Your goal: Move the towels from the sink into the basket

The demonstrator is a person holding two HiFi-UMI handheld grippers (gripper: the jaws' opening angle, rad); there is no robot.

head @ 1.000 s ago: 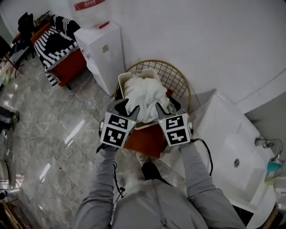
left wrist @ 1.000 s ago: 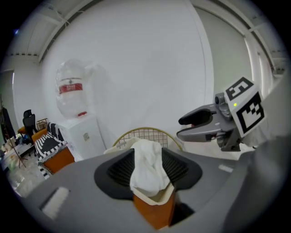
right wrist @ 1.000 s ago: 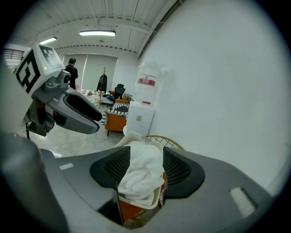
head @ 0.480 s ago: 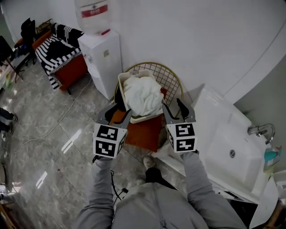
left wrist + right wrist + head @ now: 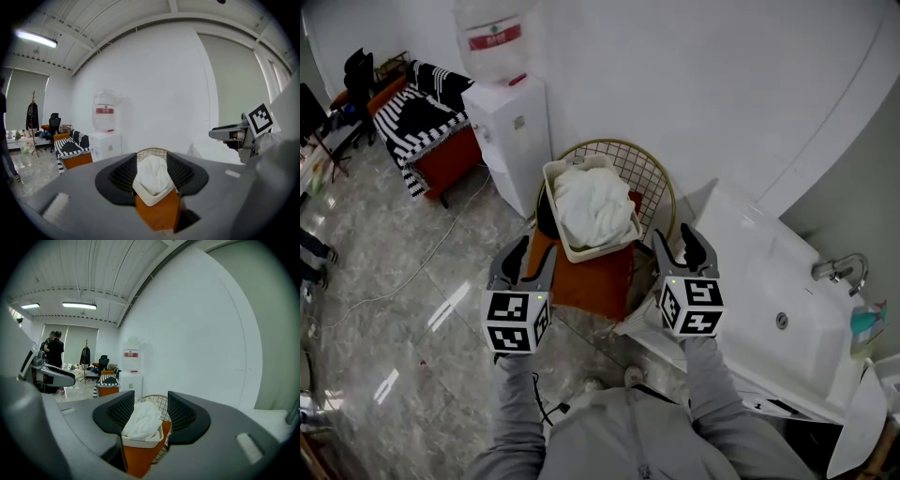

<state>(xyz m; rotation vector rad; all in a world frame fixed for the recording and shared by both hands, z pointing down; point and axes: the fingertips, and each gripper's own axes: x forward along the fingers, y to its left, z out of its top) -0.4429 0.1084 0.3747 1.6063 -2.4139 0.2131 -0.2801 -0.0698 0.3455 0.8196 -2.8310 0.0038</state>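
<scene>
Towels [image 5: 592,206] are seen piled in basket [image 5: 565,246] on chair [image 5: 595,281]; sink [image 5: 769,291] looks bare, so task is judged approx. done. Left tongs [image 5: 530,253] & right tongs [image 5: 673,239] are held narrowly parted, empty, near basket w/o touching.

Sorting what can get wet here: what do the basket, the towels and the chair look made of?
Basket: probably plastic, matte cream, going by its thick, smooth moulded rim.
Towels: soft white cloth, bunched in rounded folds; the weave is too small to tell.
Chair: thin gold-coloured wire grid back, likely metal; orange seat, material unclear.
</scene>
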